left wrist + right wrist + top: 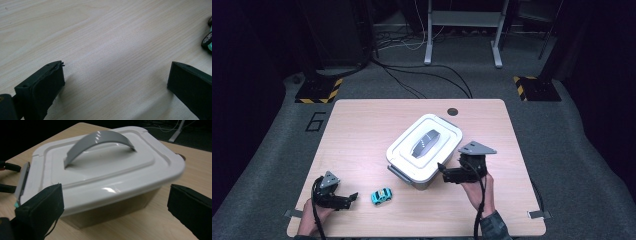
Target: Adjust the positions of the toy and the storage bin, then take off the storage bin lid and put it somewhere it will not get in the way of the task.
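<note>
Both grippers stand open, empty; right gripper (443, 171) should approach the box (424, 150) squarely, avoiding its lid latch (22, 180).

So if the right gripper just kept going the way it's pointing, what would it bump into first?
Most likely the white box: the right gripper faces its side wall just under the lid rim, fingers open with nothing between them. How near it is I can't tell.
</note>
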`<state>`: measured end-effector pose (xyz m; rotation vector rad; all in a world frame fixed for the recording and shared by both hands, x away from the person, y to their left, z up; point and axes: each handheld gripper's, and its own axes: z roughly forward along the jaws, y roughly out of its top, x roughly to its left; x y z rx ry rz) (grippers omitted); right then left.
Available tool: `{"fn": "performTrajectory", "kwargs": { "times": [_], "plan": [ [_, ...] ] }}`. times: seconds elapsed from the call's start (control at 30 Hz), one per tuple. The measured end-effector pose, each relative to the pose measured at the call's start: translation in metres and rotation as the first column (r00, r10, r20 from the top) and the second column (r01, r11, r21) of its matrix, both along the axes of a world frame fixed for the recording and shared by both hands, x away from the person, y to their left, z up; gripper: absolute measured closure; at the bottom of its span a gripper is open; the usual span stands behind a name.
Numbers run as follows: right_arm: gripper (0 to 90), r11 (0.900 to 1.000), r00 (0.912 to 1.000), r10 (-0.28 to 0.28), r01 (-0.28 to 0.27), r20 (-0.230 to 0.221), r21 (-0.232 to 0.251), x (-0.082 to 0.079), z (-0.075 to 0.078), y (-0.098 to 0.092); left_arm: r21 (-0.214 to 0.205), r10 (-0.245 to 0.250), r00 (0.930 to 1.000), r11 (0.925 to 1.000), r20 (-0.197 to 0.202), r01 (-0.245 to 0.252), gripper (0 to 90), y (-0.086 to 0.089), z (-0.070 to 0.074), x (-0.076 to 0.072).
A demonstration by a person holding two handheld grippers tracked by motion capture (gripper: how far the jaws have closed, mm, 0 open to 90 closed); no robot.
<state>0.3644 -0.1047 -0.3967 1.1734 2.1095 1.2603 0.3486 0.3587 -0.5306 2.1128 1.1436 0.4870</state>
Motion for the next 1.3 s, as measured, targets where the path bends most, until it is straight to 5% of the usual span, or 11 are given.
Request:
{"fn": "performTrajectory", "kwargs": {
  "times": [0.23,0.5,0.63,1.0,1.3],
  "plan": [
    [0.0,0.9943,0.9934,-0.106,0.107,-0.043,0.001,-0.005,-0.032,-0.041,0.037,-0.009,1.0000,0.9993,-0.002,0.009,0.1,-0.004,0.004,0.002],
    [0.0,0.9809,0.9676,-0.194,0.188,-0.162,-0.049,-0.003,-0.093,-0.073,-0.027,0.020,0.9998,0.9994,0.007,-0.020,1.1,0.001,0.019,0.003],
    [0.0,0.9697,0.9575,-0.236,0.220,-0.166,-0.105,-0.003,-0.112,-0.082,-0.031,0.017,0.9999,0.9994,-0.005,-0.017,1.1,-0.001,0.026,0.004],
    [0.0,0.9468,0.9411,-0.292,0.260,-0.170,-0.190,0.006,-0.127,-0.092,-0.035,-0.015,0.9998,0.9993,0.009,0.016,1.1,-0.016,0.058,0.008],
    [0.0,0.9462,0.9401,-0.292,0.256,-0.177,-0.198,0.009,-0.131,-0.095,-0.026,-0.050,0.9981,0.9984,0.037,0.051,1.2,-0.031,0.099,0.012]
  ]
}}
